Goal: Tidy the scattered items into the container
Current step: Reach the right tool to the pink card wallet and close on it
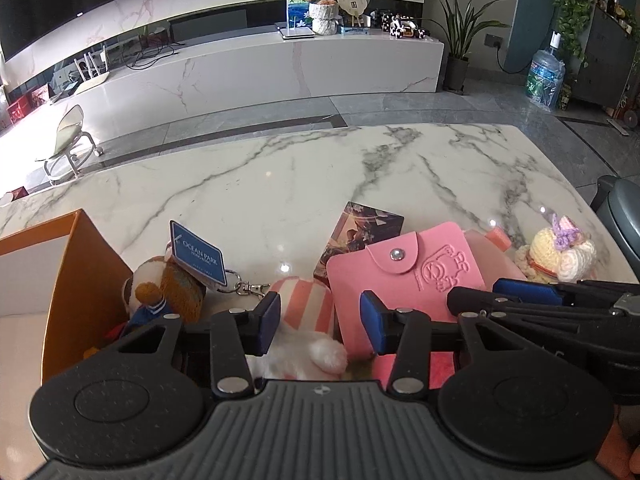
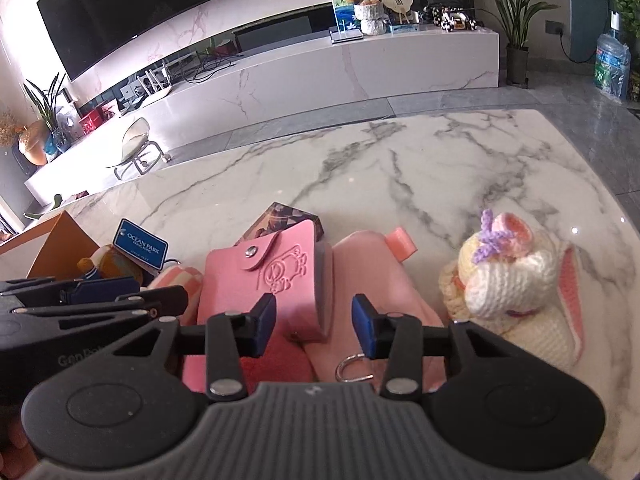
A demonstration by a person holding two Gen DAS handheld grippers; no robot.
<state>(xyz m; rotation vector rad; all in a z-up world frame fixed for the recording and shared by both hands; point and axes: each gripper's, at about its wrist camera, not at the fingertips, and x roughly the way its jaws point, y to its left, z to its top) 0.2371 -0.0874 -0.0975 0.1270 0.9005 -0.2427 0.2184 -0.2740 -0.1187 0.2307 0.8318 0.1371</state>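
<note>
On the table (image 1: pixel 304 176) before you, the open box (image 1: pixel 76 280) stands at the far left. Just right of it lies the plush toy with a hang tag (image 1: pixel 168 284), then the striped plush (image 1: pixel 308 304), then the snap wallet (image 1: pixel 404 276), which leans on the pouch (image 2: pixel 368 276) to its right. Behind the wallet lies a small printed box (image 1: pixel 360 232). Farthest right sits the crochet toy (image 2: pixel 516 276), apart from the pouch. The striped plush seems to touch the wallet, though your left gripper (image 1: pixel 320 322) hides that edge.

A blue tag (image 1: pixel 199 253) on the plush keychain near the table's left edge reads "OCEAN PARK"; its smaller lines are too small to read. The left gripper's body shows partial lettering, "Gen…".
</note>
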